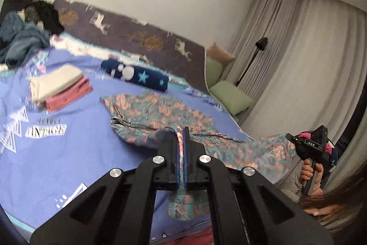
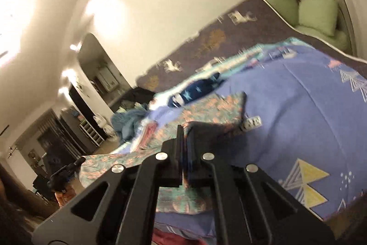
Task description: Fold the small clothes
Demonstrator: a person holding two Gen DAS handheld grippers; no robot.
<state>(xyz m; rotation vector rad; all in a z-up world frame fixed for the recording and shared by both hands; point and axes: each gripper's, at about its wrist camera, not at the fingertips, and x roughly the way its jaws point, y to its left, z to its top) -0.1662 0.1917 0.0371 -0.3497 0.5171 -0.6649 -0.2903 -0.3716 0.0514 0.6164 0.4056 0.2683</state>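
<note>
Right up against the left wrist lens, the left gripper (image 1: pixel 182 137) is seen clamped tight, with a fold of the floral garment (image 1: pixel 160 111) pinched between its blue pads, so it's grasping cloth, not just closed on air. A strip of the same teal-and-pink fabric is seen hanging below the jaws, between the gripper's black arms. From the pinch point the garment is spread away across the blue bedspread (image 1: pixel 68 153), partly lifted near the gripper and lying flat further out.

Same deal on the other side: the right gripper (image 2: pixel 185 130) is clenched on another edge of the floral garment (image 2: pixel 213 107), though the picture is blurred, so the exact corner can't be told. Fabric is seen dangling under those jaws too, and the garment is stretched from one gripper toward the other along the near side of the bed. In the left wrist view the right gripper is also visible at the far right, held by a hand (image 1: pixel 309 172) on its handle.

Well apart from the held garment, a small folded stack (image 1: pixel 57 86) (cream on top, pink under) is parked on the bedspread, and a rolled navy cloth with stars (image 1: pixel 137 76) is lying just beyond the garment's far edge. A heap of unfolded clothes (image 1: pixel 20 38) is piled at the far left corner, and green cushions (image 1: pixel 229 95) are tucked beside the curtain (image 1: pixel 298 61).
</note>
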